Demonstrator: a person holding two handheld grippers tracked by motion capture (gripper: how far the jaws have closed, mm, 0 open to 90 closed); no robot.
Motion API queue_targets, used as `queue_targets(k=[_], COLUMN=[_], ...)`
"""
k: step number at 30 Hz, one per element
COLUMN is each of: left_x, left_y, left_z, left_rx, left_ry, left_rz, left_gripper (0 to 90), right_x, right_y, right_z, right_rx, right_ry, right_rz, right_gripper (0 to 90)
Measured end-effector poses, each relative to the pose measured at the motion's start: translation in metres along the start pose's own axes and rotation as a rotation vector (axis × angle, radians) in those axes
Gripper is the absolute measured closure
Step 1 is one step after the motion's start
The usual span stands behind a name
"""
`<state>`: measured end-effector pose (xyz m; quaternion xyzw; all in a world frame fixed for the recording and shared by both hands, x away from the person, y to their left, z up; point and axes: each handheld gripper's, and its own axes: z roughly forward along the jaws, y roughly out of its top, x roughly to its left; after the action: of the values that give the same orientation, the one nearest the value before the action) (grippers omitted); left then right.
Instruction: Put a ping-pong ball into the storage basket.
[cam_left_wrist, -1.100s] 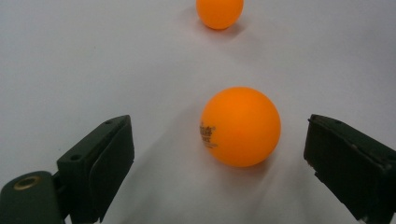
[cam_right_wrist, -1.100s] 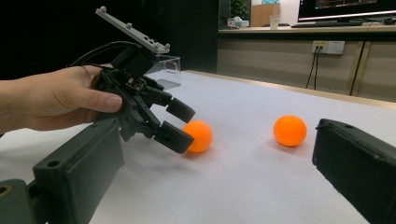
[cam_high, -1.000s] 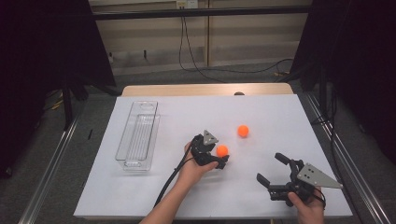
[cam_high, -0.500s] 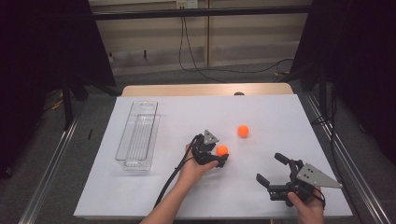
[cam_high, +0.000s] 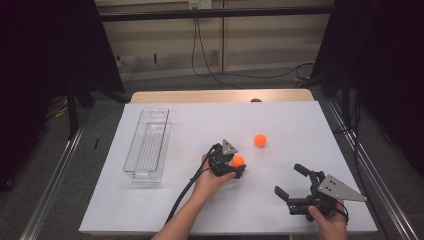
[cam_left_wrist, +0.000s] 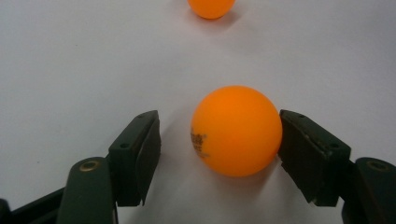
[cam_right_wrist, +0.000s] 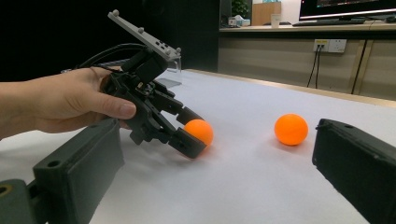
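Ball (cam_left_wrist: 236, 130) in orange sits on the white counter (cam_high: 175, 200) between the jaws of my left tool (cam_high: 239, 168), which have just been closing around it: one pad touches its side, the other stands off with a gap, so nothing is clamped yet. I judge this the grasp step; next I need to close the rest of the way gently, since a light round ball could squirt out, then lift. Small dark print marks the ball's side, too blurred to read. A second orange ball (cam_high: 260, 140) lies near, farther along the counter. My right tool (cam_high: 292, 182) rests well apart with its jaws wide and empty. A clear plastic tray (cam_high: 132, 162) waits to the left.
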<state>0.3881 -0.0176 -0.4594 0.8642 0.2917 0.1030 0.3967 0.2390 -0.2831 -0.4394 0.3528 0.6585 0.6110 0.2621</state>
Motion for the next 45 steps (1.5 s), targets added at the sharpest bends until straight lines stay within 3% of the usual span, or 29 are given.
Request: queue_targets(k=[16,24,31,39,45], left_x=[-0.001,0.0,-0.002,-0.005,-0.004], left_y=[0.003,0.004,0.005,0.007,0.008], left_z=[0.001,-0.002,-0.008,-0.018,-0.026], left_rx=[0.007,0.002,0.01,0.018,0.016], left_ry=[0.009,0.001,-0.039,-0.069,-0.085], left_rz=[0.017,-0.007,-0.019,0.01,-0.003], left_gripper=[45.3,50.4,50.6,50.8,50.8], right_x=[0.0,0.0,0.0,0.0,-0.001], right_y=[0.0,0.0,0.0,0.001,0.0], right_z=[0.0,0.0,0.0,0.0,0.0], right_rx=[-0.002,-0.001,-0.003,-0.007,-0.007], right_ry=[0.001,0.0,-0.003,-0.005,-0.008], right_rz=[0.002,0.0,0.001,-0.005,-0.006], right_gripper=[1.1,1.1,1.1,1.1,1.1])
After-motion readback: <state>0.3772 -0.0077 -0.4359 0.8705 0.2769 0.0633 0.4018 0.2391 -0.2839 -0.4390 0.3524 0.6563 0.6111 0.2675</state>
